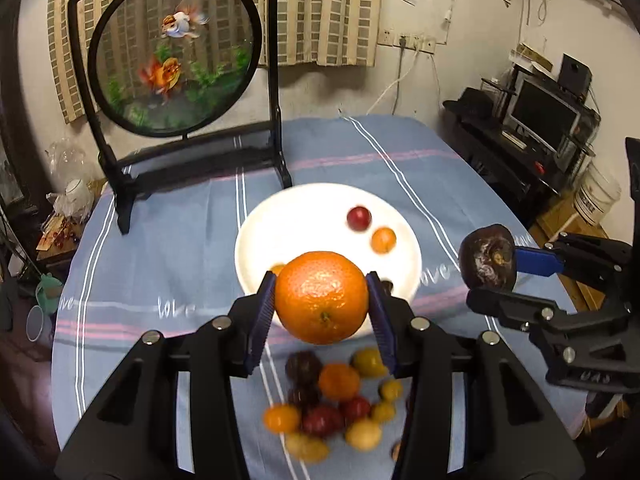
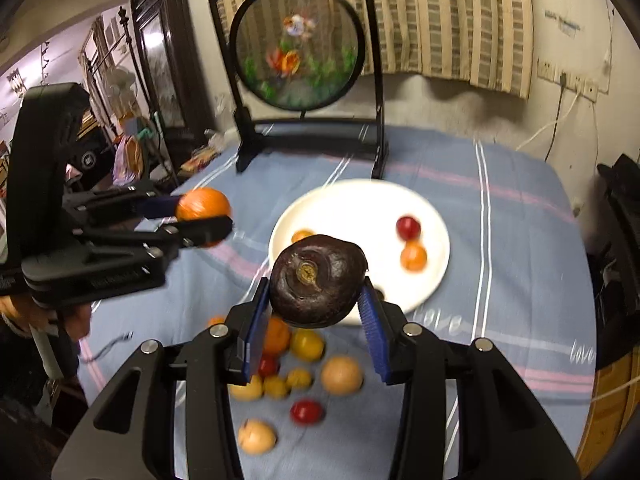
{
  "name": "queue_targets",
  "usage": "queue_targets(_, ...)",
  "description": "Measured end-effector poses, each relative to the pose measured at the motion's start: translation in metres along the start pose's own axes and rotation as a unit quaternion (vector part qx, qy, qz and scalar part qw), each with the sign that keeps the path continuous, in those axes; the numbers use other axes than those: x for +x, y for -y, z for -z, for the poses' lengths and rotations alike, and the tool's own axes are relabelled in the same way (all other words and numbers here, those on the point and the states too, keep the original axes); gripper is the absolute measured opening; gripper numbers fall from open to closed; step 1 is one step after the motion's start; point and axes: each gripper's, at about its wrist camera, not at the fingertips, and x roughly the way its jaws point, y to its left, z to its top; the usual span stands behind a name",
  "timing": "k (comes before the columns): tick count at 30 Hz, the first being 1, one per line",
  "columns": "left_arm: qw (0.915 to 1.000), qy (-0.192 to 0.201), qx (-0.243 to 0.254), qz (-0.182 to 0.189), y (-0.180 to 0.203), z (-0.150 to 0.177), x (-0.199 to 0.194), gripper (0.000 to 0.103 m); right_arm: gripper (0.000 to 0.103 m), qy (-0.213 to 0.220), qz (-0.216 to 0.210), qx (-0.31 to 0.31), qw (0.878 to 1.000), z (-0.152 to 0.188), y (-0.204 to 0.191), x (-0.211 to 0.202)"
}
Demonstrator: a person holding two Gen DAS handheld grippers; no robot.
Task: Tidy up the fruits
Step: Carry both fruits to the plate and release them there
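My left claw [image 1: 322,298] is closed partway on an orange [image 1: 322,296], both blue pads pressed against its sides, and the fruit hangs clear above the cloth. My right claw [image 2: 316,288] is likewise closed partway on a dark purple-brown fruit [image 2: 318,280], stem scar facing the camera, pads bearing on either flank. Seen from the left claw, the right one stands off to the right at about the same height, well apart; from the right claw, the left one sits to the left with its orange plainly gripped. Ahead of and below both claws lies a white plate [image 1: 304,208] on the blue striped tablecloth [image 1: 168,272]. The plate carries a red fruit [image 1: 359,219] and a small orange fruit [image 1: 383,240] side by side, almost touching, with another small orange one [image 2: 302,236] partly hidden behind what I hold. Directly beneath the claws, nearer than the plate, a loose pile of small fruits [image 1: 336,400], yellow, red, orange and dark, rests on the cloth, blurred. Beyond the plate stands a round goldfish screen [image 1: 176,48] in a black frame.
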Motion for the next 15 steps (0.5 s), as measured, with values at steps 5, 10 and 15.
queue_targets(5, 0.9998, -0.018, 0.003, -0.007, -0.001, -0.016, 0.041, 0.046, 0.044, -0.007, 0.007, 0.010, 1.000, -0.024, 0.018, 0.033)
queue_targets(10, 0.9990, -0.043, 0.008, -0.011, -0.009, -0.016, 0.083, 0.046, 0.044, -0.034, 0.011, 0.023, 0.999, -0.035, 0.037, 0.075)
queue_targets(15, 0.9979, -0.061, 0.014, -0.016, -0.014, -0.018, 0.116, 0.046, 0.044, -0.064, 0.019, 0.026, 0.997, -0.038, 0.050, 0.113)
